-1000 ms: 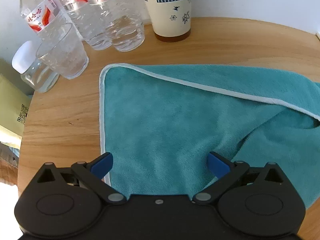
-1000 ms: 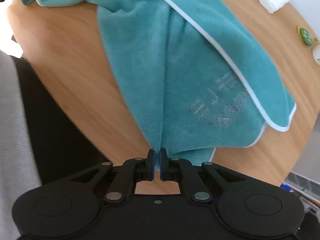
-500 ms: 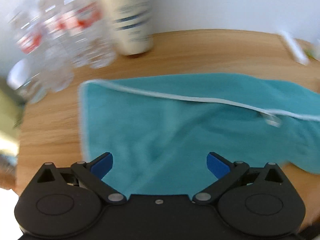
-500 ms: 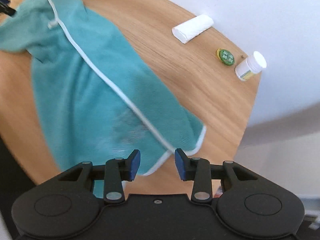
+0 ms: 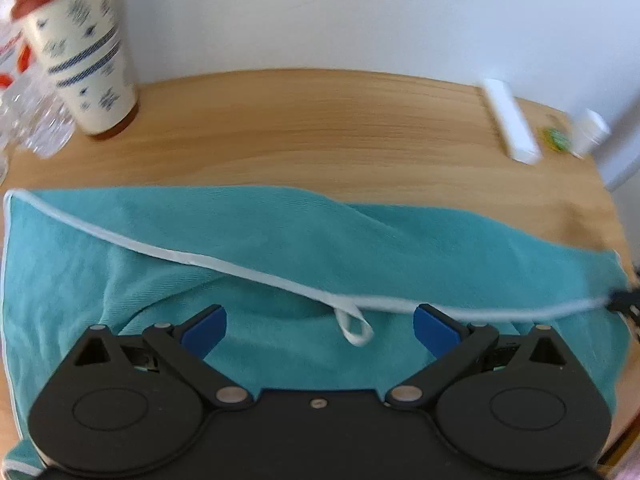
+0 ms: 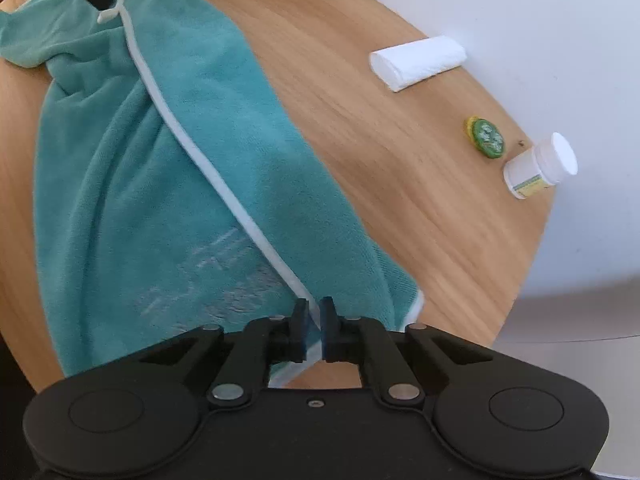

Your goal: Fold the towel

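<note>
R gripper (image 6: 314, 322) has its jaws clenched on the white-trimmed edge of the teal towel (image 6: 132, 184) lying rumpled on the tabletop (image 6: 400, 152), prob to pull it taut, w/ L gripper (image 5: 320, 322) jaws spread wide above its hanging loop (image 5: 354, 326), ready to pinch

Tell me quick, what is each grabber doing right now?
Left gripper: open, over the teal towel, holding nothing.
Right gripper: shut on the towel's white-trimmed edge.
</note>
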